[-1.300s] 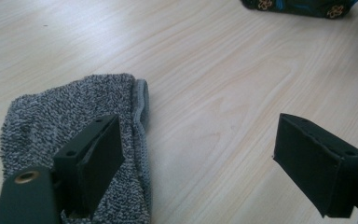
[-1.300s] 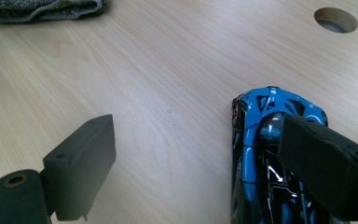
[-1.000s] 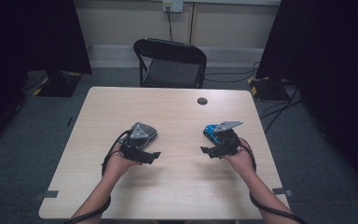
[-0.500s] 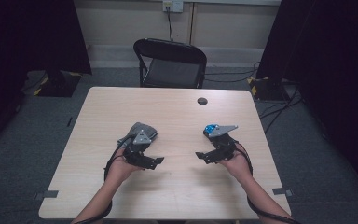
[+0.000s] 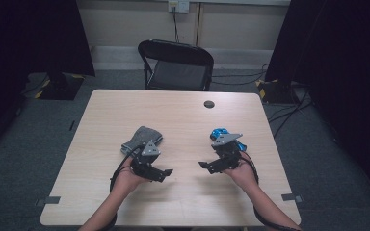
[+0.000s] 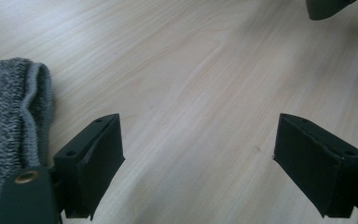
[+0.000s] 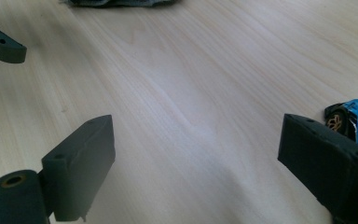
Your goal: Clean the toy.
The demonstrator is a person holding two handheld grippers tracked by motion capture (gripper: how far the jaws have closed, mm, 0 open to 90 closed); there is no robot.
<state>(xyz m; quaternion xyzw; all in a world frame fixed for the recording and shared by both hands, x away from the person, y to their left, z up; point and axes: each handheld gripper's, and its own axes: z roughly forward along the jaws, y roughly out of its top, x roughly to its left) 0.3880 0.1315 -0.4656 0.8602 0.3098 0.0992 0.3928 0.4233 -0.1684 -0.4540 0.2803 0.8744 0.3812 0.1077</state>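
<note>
A grey knitted cloth lies folded on the wooden table, left of centre. My left gripper sits just in front of the cloth, held in a hand, jaws wide open and pointing right with nothing between them. In the left gripper view the cloth lies beside the left jaw of that gripper. A blue toy car stands right of centre, partly behind my right gripper, which is open, empty and pointing left. The right gripper view shows that gripper with the car by its right jaw.
A small black round object lies near the table's far edge. A black folding chair stands behind the table. Cables trail on the floor at the right. Bare wood separates the two grippers, whose jaw tips face each other.
Both grippers have drawn back toward the person and turned inward to face each other. The cloth and the car now show more fully and have not moved.
</note>
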